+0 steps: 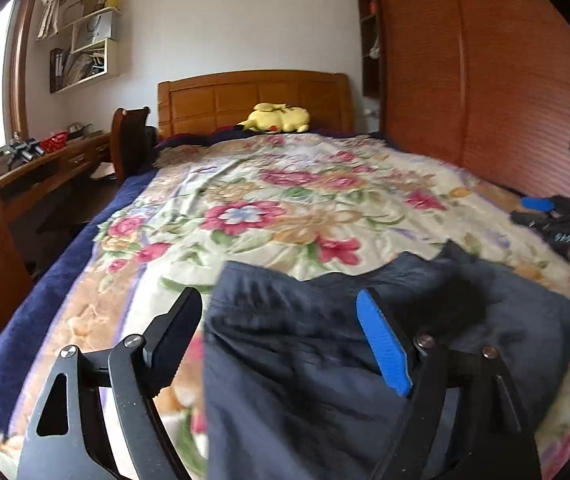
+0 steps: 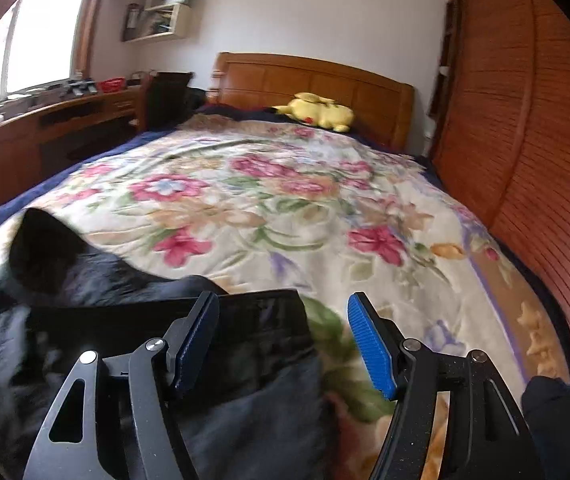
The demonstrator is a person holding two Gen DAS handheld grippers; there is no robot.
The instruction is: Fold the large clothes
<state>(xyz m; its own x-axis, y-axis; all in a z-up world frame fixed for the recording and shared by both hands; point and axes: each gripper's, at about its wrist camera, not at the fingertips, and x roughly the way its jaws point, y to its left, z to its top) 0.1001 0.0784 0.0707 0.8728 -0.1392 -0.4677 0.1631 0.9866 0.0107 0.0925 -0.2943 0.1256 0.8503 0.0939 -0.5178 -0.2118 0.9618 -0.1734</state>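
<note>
Trousers (image 1: 365, 360), or some dark garment like them, lie crumpled at the near end of the bed, on the floral blanket (image 1: 265, 200); I can't tell the exact type, only that one straight banded edge shows in the right wrist view, which I take for a waistband (image 2: 245, 312).

Going left to right: my left gripper (image 1: 281, 340) hangs wide open over the garment's left edge, its left finger above bare blanket, its blue-padded finger over the cloth, and it has hold of nothing. Further right the cloth bunches into a raised peak. My right gripper (image 2: 283, 340) is spread just as wide and also empty, straddling the garment's right edge, left finger over the band, right finger over the blanket. In the left view it shows at the far right edge (image 1: 557, 224), held in my hand.

I judge the fabric soft, limp and light, perhaps a little slippery. It will sag and drag on the fuzzy blanket rather than slide flat. The band looks like the firmest part, so I would pinch there with the right gripper and take the matching corner on the left edge with the other, biting deep enough to catch both layers.
</note>
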